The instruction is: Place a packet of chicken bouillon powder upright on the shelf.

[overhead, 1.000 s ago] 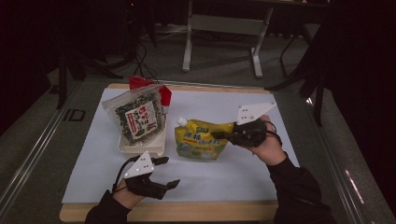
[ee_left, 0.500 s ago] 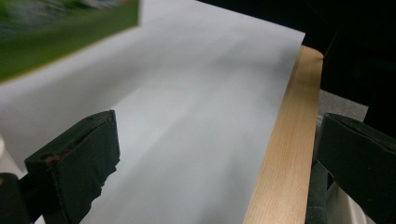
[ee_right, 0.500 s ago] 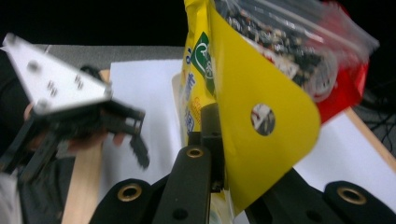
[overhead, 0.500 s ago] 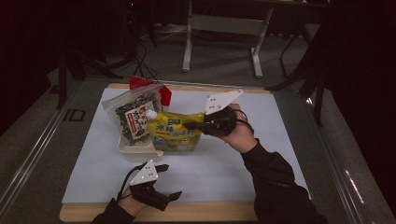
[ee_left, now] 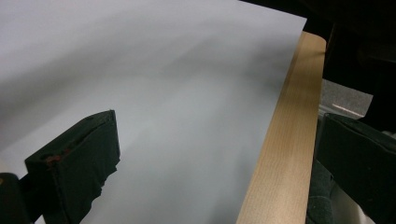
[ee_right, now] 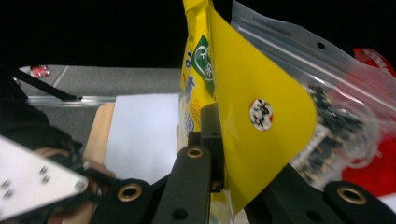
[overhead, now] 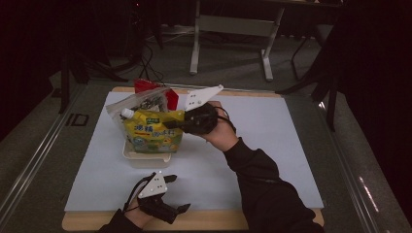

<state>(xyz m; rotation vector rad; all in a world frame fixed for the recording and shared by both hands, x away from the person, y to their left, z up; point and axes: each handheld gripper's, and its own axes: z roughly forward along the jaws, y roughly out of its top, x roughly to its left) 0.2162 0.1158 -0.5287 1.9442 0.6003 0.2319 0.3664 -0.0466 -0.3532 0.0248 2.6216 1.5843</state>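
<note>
Right gripper (overhead: 176, 124), fingers pinching the yellow pouch (overhead: 151, 136) upright over the tray (overhead: 145, 159): lower gently, lean it against the clear bag (overhead: 130, 105). Left gripper (overhead: 180, 194), fingers spread, idles nearer the person than the tray.

Just beyond the tips of the right tongs (overhead: 172, 125) leans a clear zip bag (overhead: 144, 100) of dark snack, with a red packet (overhead: 171, 99) tucked behind it. A white sheet (overhead: 277, 145) spreads under both tools. A pale wooden edge (overhead: 218, 221) runs just beside the left tongs (overhead: 179, 194), and a grey metal stand (overhead: 233, 24) sits far beyond.
</note>
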